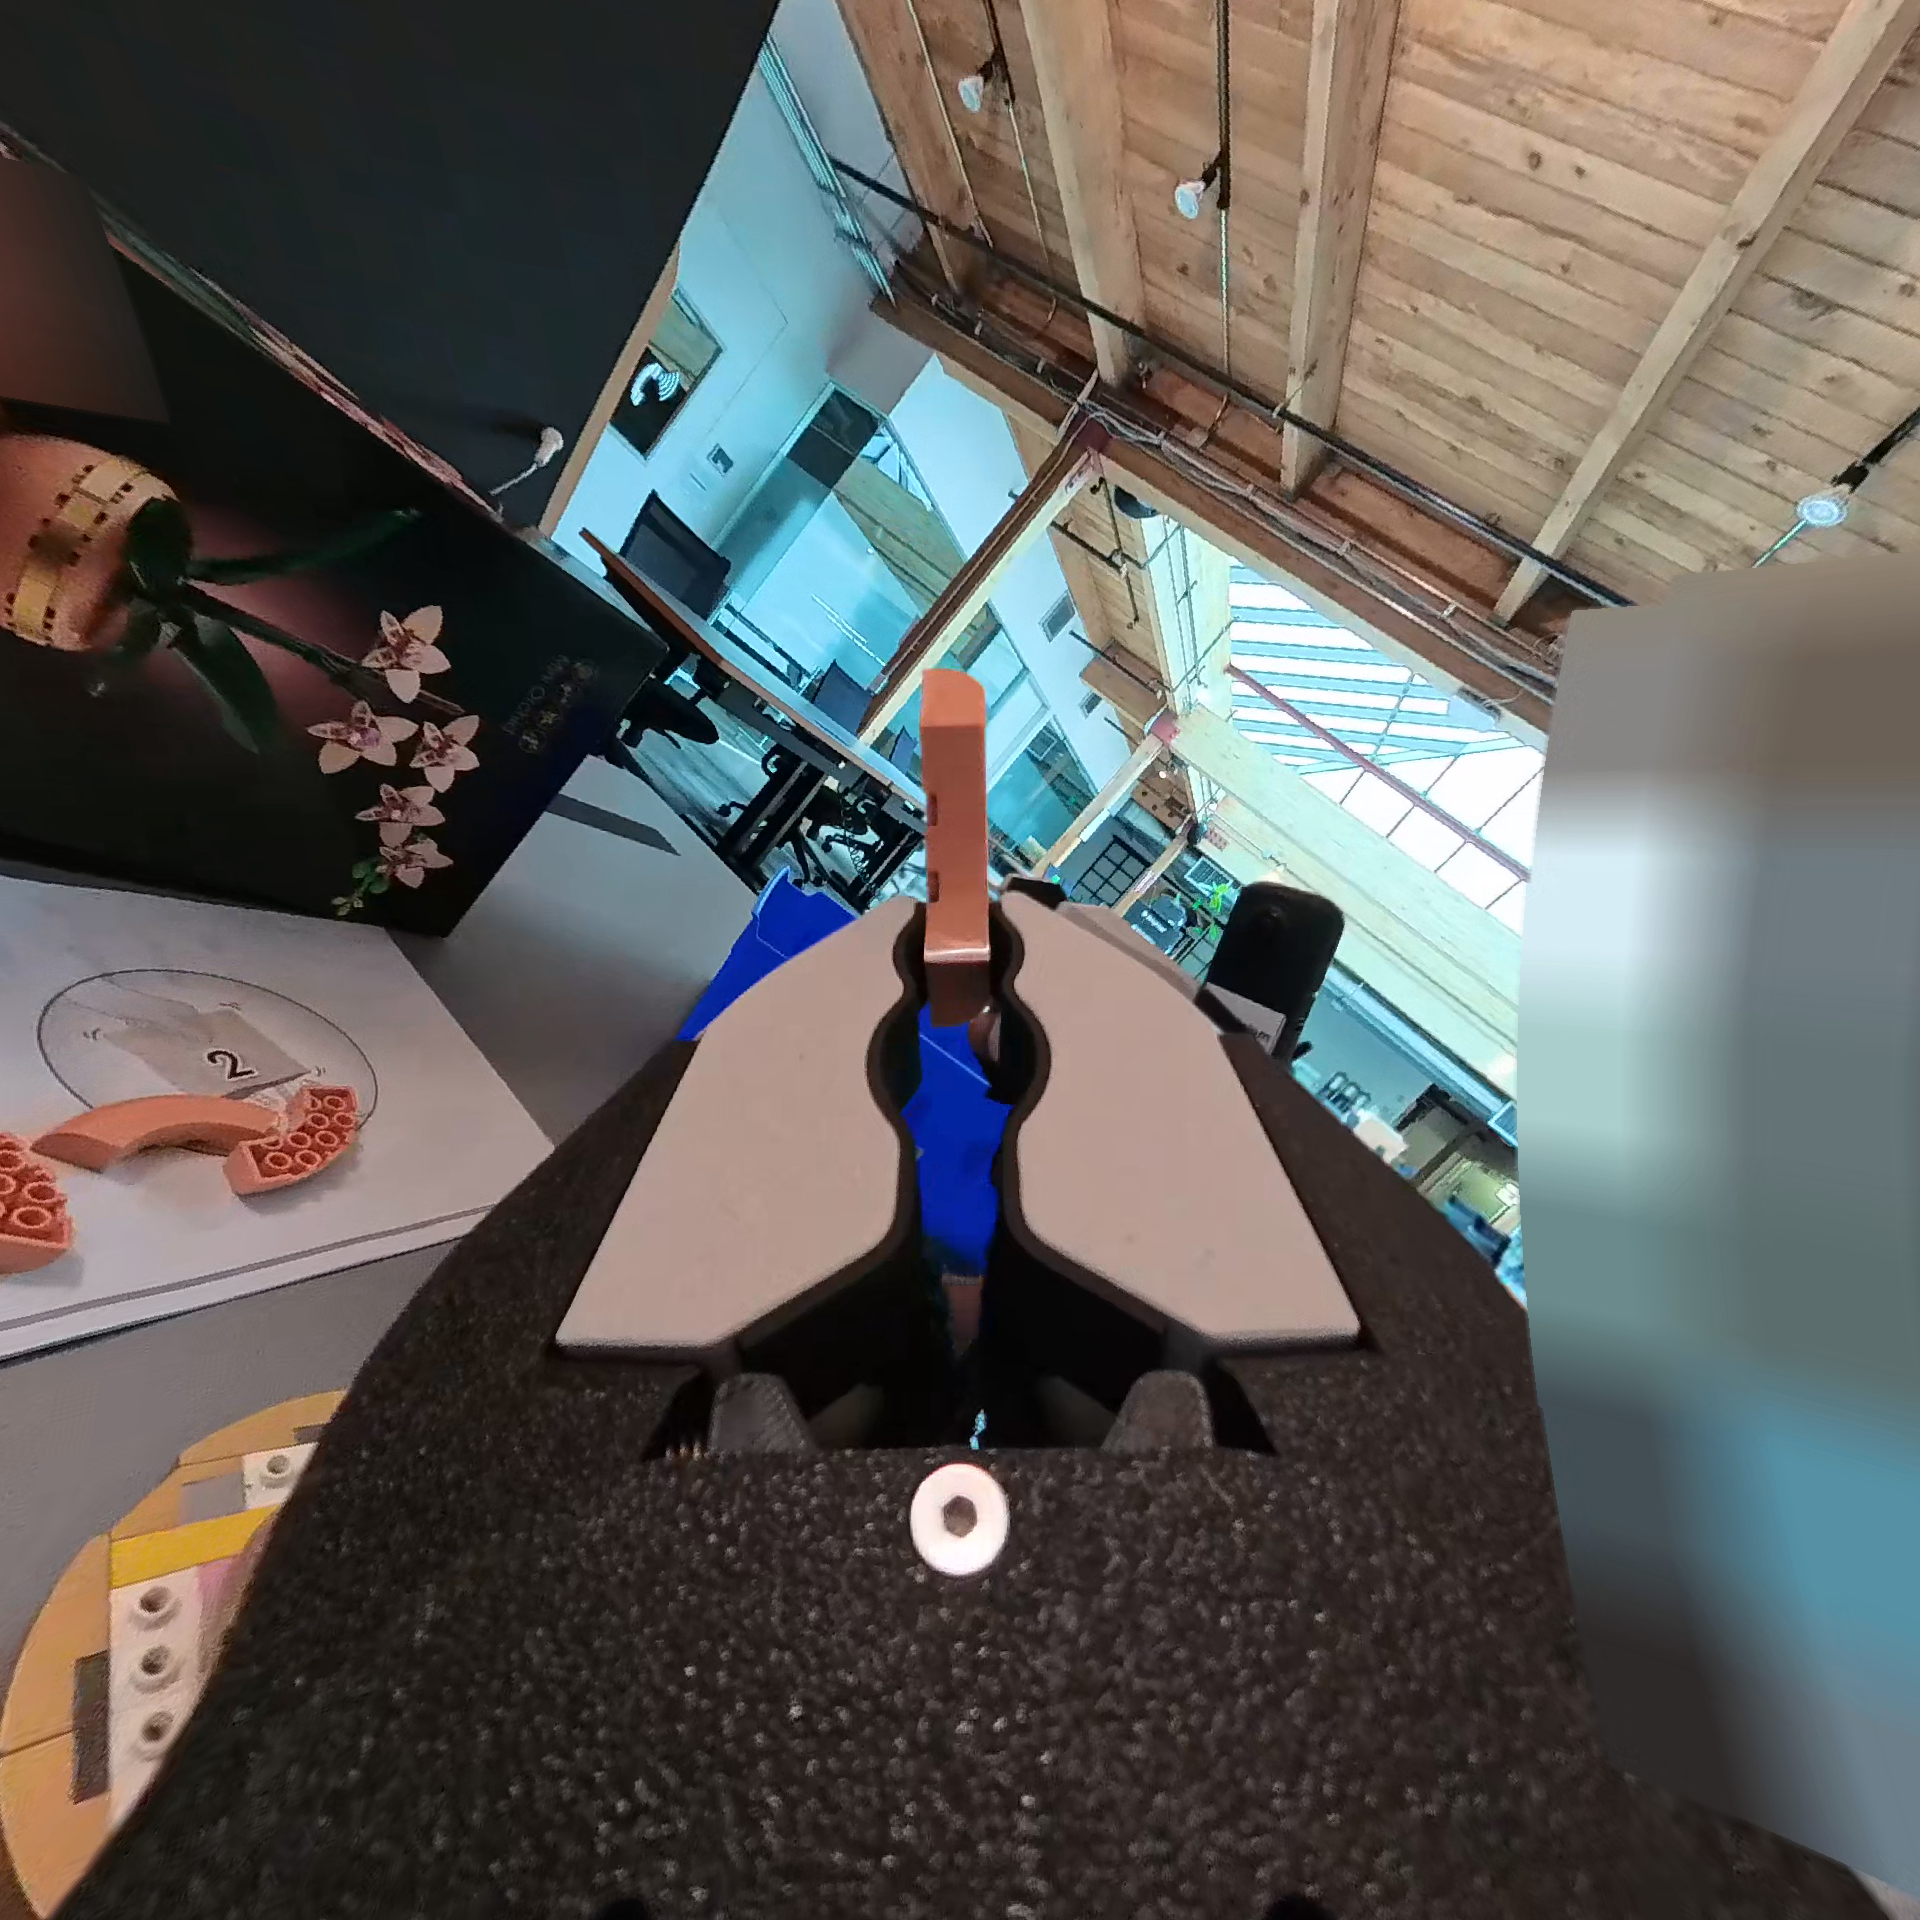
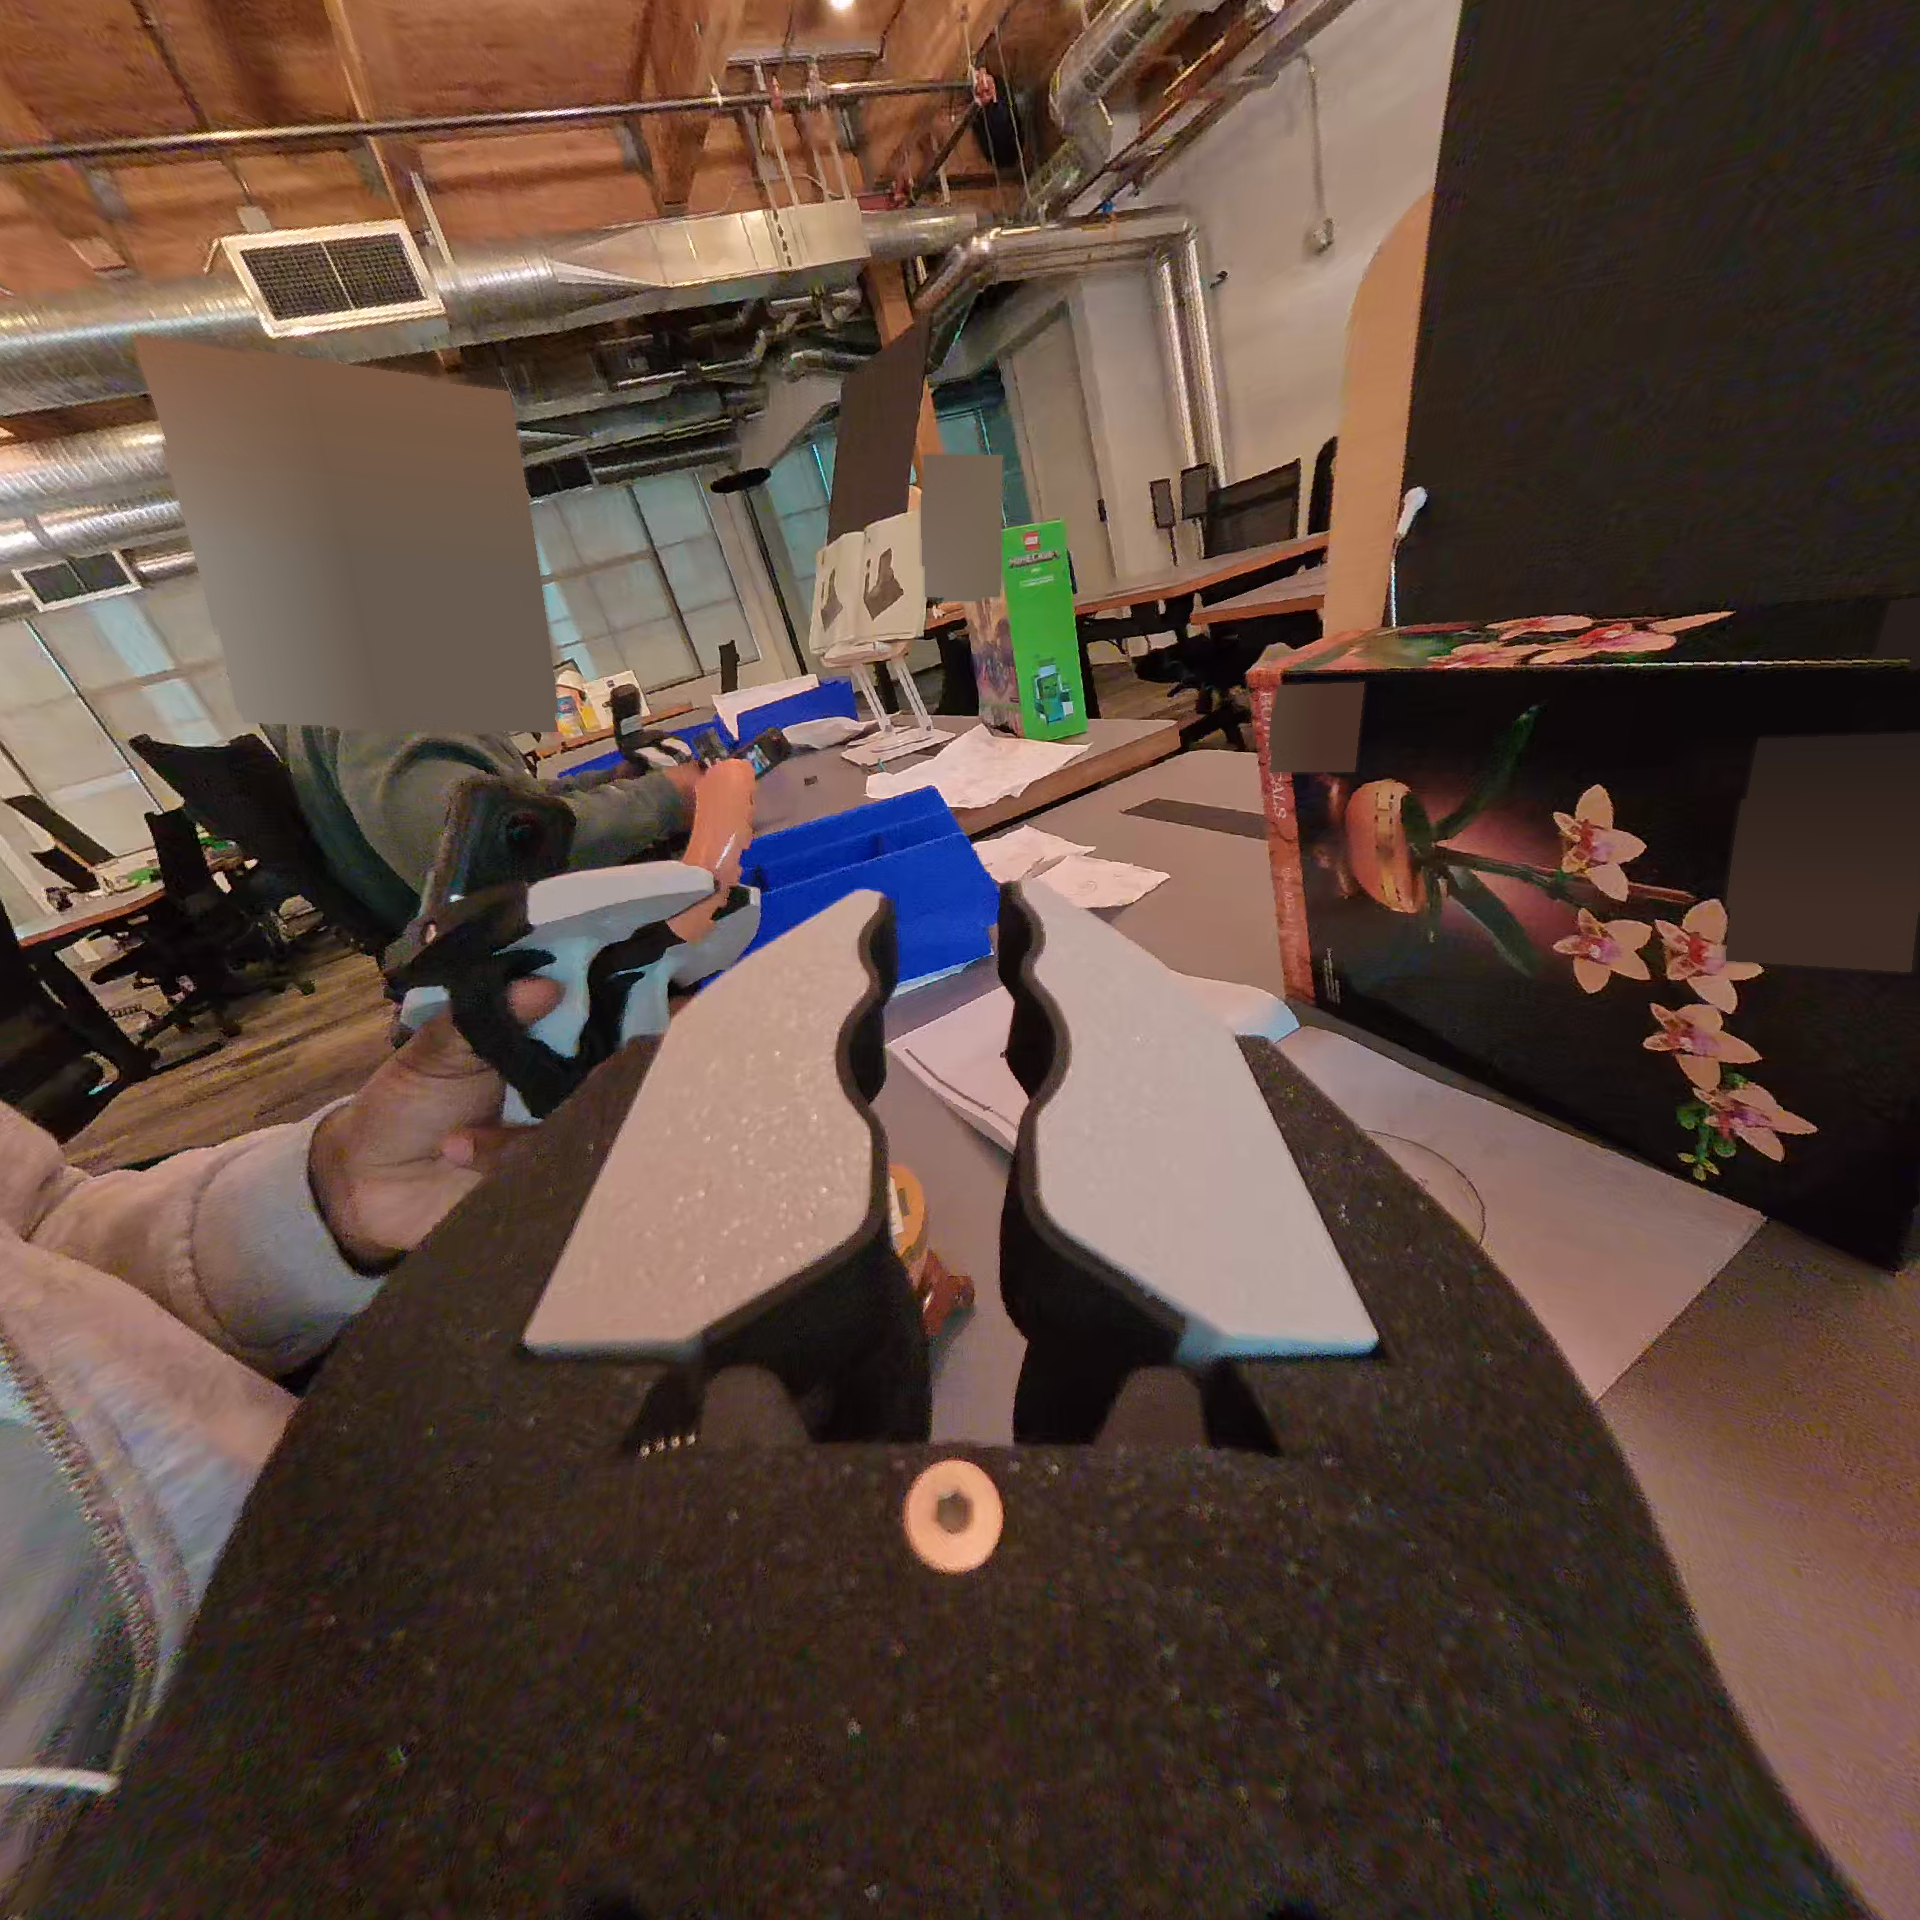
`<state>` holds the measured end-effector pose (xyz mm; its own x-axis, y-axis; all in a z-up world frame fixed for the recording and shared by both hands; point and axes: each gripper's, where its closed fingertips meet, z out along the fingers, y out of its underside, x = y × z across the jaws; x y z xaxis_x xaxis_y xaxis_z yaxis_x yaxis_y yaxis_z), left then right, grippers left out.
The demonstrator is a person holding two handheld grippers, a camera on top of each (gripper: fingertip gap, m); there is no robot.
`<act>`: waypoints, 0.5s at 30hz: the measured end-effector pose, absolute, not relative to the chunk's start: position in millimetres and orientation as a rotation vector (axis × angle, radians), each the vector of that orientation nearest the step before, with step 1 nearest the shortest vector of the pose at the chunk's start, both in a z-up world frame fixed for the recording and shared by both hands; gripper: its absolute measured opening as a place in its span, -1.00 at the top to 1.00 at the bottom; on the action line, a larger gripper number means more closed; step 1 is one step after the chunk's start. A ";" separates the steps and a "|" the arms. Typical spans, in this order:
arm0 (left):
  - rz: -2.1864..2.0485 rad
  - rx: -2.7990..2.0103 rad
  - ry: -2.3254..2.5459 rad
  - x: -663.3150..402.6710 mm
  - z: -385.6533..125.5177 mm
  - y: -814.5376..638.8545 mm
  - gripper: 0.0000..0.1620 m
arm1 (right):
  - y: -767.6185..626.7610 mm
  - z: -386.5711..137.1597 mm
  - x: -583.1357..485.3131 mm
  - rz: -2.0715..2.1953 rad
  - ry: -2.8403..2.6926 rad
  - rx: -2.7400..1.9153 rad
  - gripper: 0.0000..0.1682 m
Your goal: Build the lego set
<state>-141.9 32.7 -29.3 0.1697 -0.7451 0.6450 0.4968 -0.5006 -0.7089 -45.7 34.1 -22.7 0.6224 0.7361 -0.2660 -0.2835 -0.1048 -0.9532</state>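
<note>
Pinching salmon piece (image 1: 954, 831) (left gripper (image 1: 958, 935))

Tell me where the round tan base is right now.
Left wrist view, bottom-left corner: the round tan base lies on the grey table, below the instruction sheet.

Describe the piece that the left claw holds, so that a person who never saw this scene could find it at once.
Start from the dark flower-printed box and the white instruction sheet before it, then go right to the left claw. A flat terracotta piece stands upright between its grey fingers. Unlike the curved terracotta pieces lying on the sheet, it is lifted off the table.
</note>
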 end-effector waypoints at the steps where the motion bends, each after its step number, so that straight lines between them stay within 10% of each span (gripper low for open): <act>1: -1.527 -1.431 0.268 -142.1 -30.1 33.2 0.89 | 33.9 -22.4 -43.5 0.903 -0.404 -1.429 0.80; 15: -1.342 -1.373 0.306 -179.0 -45.0 37.1 0.89 | 32.7 -47.9 -95.8 1.184 -0.525 -1.412 0.76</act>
